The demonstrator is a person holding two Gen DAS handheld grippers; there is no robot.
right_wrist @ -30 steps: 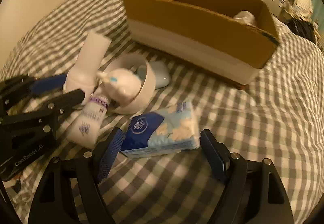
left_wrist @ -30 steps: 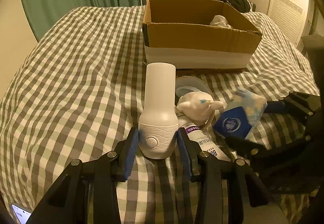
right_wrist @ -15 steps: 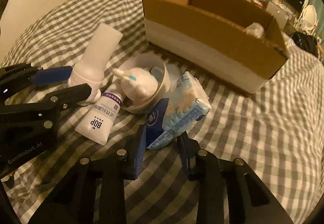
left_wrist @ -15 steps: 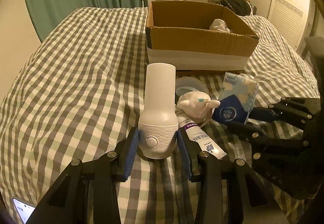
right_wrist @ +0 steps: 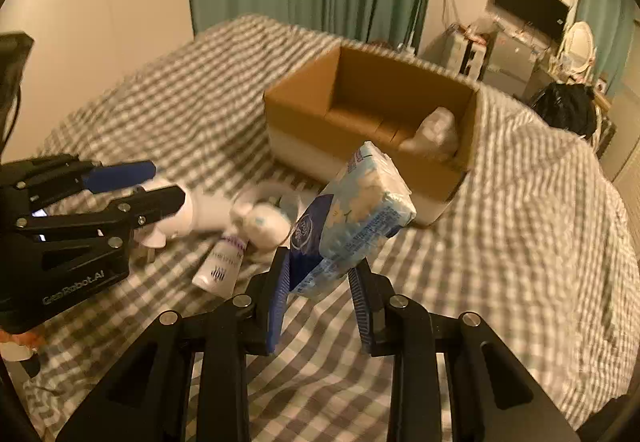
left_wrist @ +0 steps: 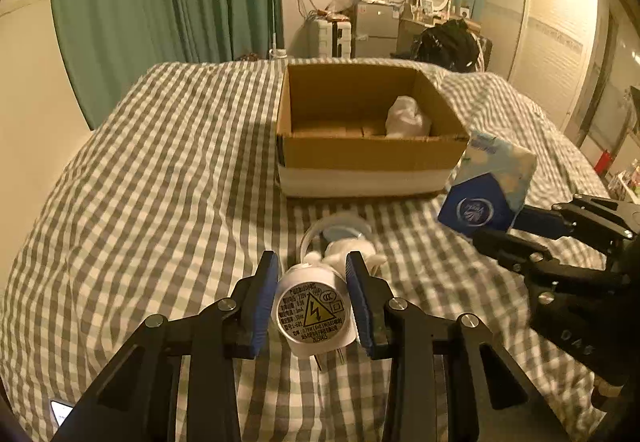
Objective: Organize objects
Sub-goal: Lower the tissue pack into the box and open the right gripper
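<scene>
Left gripper clamps the white device at bottom center, right gripper pinches the tissue pack mid-frame.

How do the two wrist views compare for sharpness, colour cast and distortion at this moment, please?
Left wrist view: mostly sharp, the label on the white device between the left gripper pads is legible; warm yellow cast; fisheye bends the bed edges. Right wrist view: motion blur smears the bedding and the white items, while the tissue pack in the right gripper stays crisp.
</scene>
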